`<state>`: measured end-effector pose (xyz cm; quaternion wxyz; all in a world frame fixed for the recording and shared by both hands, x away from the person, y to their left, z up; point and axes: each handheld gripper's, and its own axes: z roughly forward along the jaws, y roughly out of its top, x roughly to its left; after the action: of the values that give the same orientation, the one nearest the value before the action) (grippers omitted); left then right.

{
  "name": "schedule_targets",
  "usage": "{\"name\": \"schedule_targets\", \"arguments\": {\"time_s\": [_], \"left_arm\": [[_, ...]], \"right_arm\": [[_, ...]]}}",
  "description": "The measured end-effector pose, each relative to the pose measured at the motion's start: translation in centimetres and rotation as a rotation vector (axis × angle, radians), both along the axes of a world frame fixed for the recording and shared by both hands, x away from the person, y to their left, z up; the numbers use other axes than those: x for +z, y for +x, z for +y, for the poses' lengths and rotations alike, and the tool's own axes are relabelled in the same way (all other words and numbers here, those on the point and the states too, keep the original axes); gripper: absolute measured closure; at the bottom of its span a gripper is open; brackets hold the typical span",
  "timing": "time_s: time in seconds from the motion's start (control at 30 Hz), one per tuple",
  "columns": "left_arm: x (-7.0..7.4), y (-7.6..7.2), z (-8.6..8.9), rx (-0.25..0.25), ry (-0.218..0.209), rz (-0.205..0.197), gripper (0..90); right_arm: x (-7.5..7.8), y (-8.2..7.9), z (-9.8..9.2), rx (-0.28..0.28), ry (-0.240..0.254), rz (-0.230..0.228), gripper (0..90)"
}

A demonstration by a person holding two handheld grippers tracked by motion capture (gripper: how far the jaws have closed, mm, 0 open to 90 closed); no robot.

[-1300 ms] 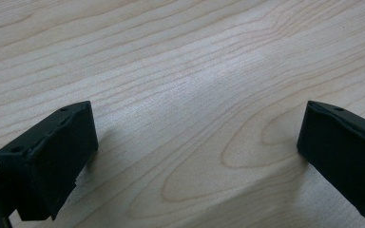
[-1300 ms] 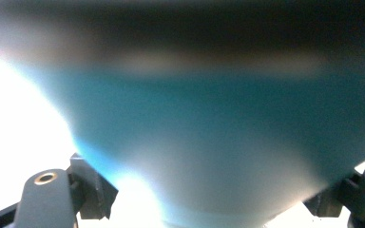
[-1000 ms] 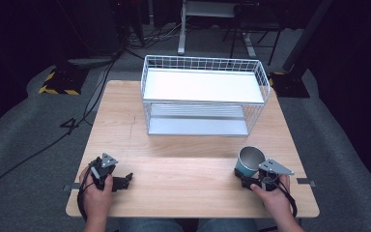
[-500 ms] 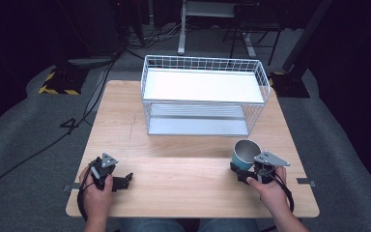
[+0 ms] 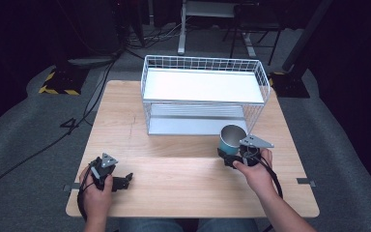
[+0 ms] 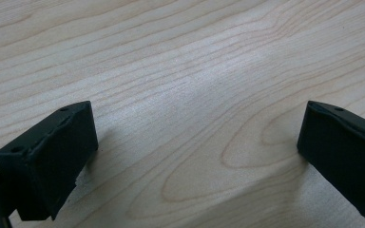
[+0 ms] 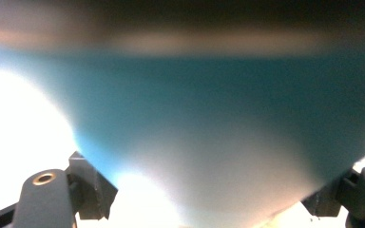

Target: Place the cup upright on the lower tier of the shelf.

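Dark floor and cables ring a pale wooden table [image 5: 174, 193], with a white wire rack [image 5: 203, 94] standing at its far side. At the left, the left gripper [image 5: 121, 181] rests low on the near edge in the person's left hand [image 5: 96, 191], jaws spread wide over bare wood grain and holding nothing; I'd say it is parked there to stay clear of the work. Further right, the teal cup [image 5: 232, 138] stands upright, mouth up, just in front of the rack's lower shelf, probably lined up to go onto it. The right gripper [image 5: 229, 158] is clamped on the cup's lower wall from the near side. In the right gripper view the teal cup [image 7: 209, 123] sits pressed between the two jaws, so close it blurs.
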<state>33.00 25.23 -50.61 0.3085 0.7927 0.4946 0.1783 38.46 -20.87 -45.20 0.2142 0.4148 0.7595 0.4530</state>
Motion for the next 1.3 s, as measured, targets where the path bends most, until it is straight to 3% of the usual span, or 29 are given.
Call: {"name": "schedule_targets", "arguments": {"time_s": [0.87,1.3], "left_arm": [[0.0,0.0,0.0,0.000,-0.001,0.001,0.1],[0.0,0.0,0.0,-0.001,-0.001,0.001,0.1]], "right_arm": [[0.1,5.4,4.1,-0.052,0.021,0.007,22.8],[-0.3,8.3,6.9,-0.081,-0.001,-0.032,22.8]]}}
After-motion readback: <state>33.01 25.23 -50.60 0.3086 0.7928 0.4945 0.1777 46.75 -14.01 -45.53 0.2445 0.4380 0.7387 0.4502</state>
